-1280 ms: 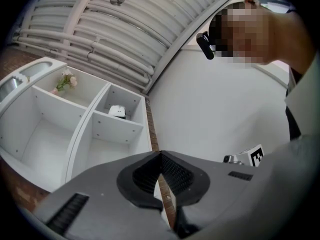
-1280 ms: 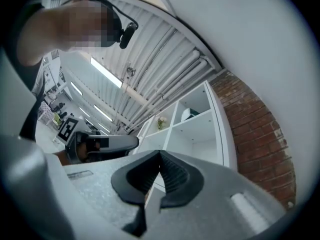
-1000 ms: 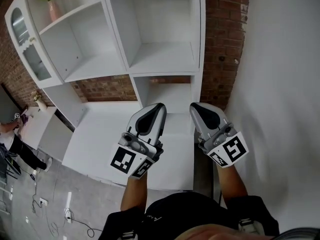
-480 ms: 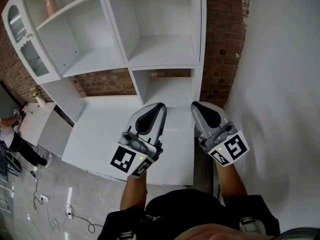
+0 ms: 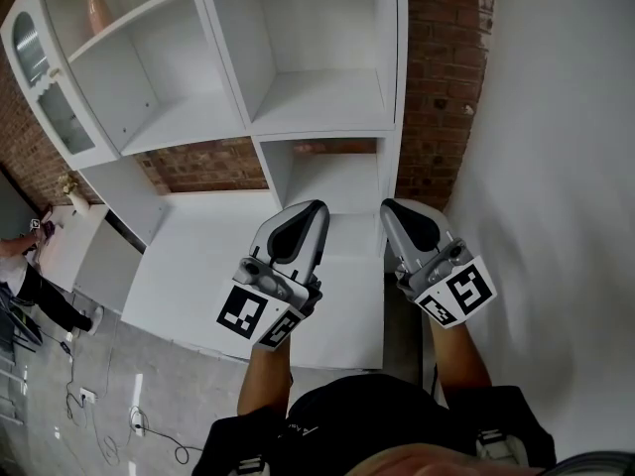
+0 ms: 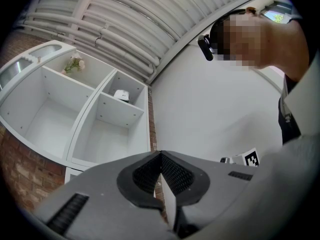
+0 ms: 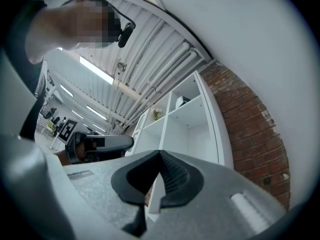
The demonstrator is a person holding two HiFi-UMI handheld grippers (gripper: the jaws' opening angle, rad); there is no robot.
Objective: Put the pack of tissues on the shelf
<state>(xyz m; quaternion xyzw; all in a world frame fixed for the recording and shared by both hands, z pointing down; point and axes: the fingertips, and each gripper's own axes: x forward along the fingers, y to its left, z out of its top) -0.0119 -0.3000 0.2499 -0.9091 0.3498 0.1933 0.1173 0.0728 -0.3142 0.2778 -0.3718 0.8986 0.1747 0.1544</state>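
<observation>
Shelf unit (image 5: 317,97): white boards, smooth, painted or laminated, w/ a soft sheen; no wood grain to see. Brick wall (image 5: 446,87) behind it, far right: red-brown, rough, matt, w/ pale mortar lines. White wall (image 5: 556,186) at right: smooth matt paint. Floor (image 5: 109,385), near left: grey, looks like polished concrete, a bit shiny. Left gripper (image 5: 316,209) and right gripper (image 5: 389,206): grey plastic shells, matt, finely grainy surf.; pads (image 6: 176,175) black, ribbed, rubber-like. Marker cubes (image 5: 456,294): matt black-and-white print. Ceiling (image 6: 120,19): white ribbed sheets, prob. metal. Cabinet door (image 5: 67,125), far left: glass pane, glossy. Shirt (image 5: 377,410): black cloth.
</observation>
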